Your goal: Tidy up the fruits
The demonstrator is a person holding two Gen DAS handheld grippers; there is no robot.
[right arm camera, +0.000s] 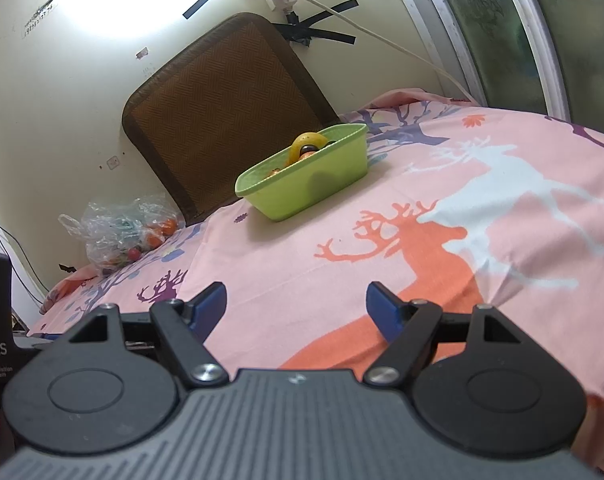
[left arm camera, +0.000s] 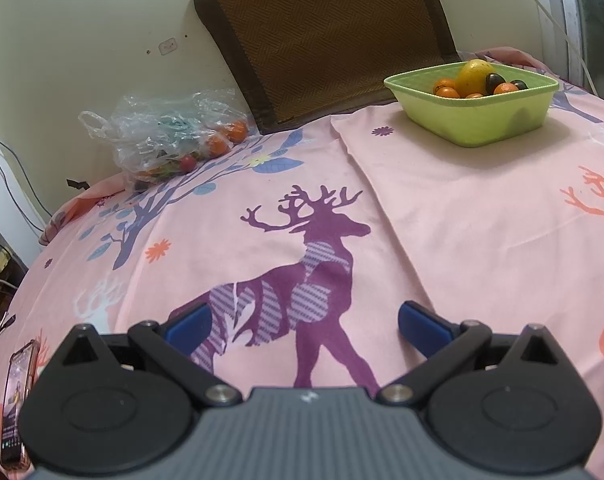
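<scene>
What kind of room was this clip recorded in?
Most likely a bedroom at home: the work surface is a bed under a pink deer-print sheet, a woven mat leans on the wall, and a frosted window is alongside. Fruit sits in a green basin.

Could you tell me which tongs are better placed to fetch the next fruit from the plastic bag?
Probably the left tongs: open, empty, and the bag looks nearer in their view. The right tongs face the bowl.

phone [left arm camera: 17, 408] cut off, bagged fruit [left arm camera: 190, 148] indistinct
</scene>
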